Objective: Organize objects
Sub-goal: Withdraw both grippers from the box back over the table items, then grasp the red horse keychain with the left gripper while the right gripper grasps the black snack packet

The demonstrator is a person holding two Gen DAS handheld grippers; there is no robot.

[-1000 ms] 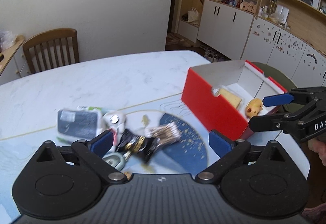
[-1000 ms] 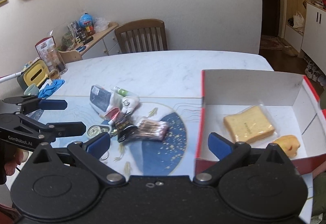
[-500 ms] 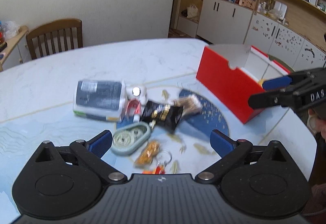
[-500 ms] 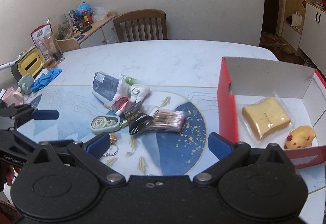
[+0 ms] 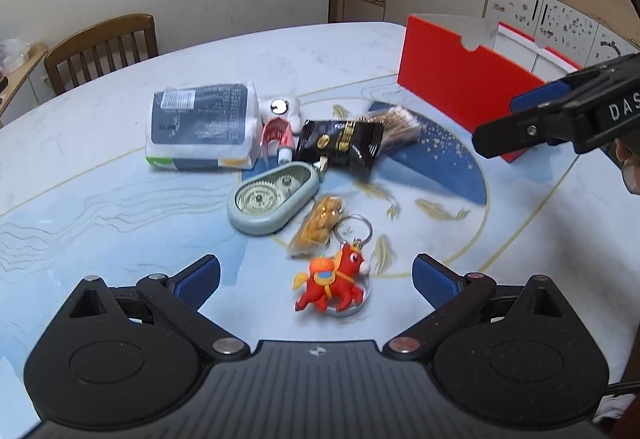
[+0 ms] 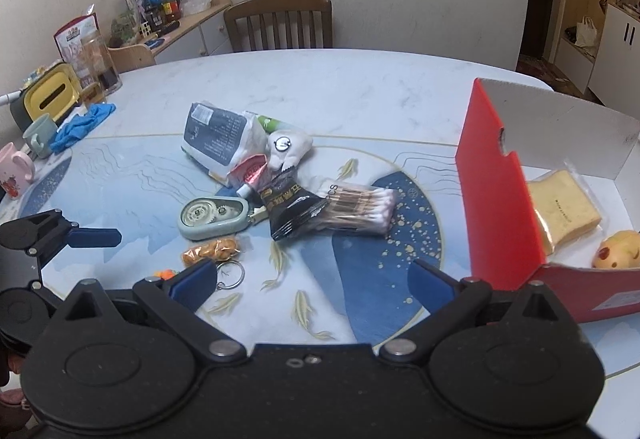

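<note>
Left gripper pulled back from box, fingers spread, empty, now framing horse keychain; right gripper likewise spread, empty. Likely next pick.

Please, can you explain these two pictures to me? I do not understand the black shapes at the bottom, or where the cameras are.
The black shapes are two hand-held grippers; each carries a camera looking along its blue-tipped fingers. One picture comes from the left gripper, the other from the right gripper. Both are open and hold nothing. On the table lie a red horse keychain, a correction tape dispenser, a black snack packet, cotton swabs and a tissue pack. The red box holds packaged bread and a yellow toy.
</note>
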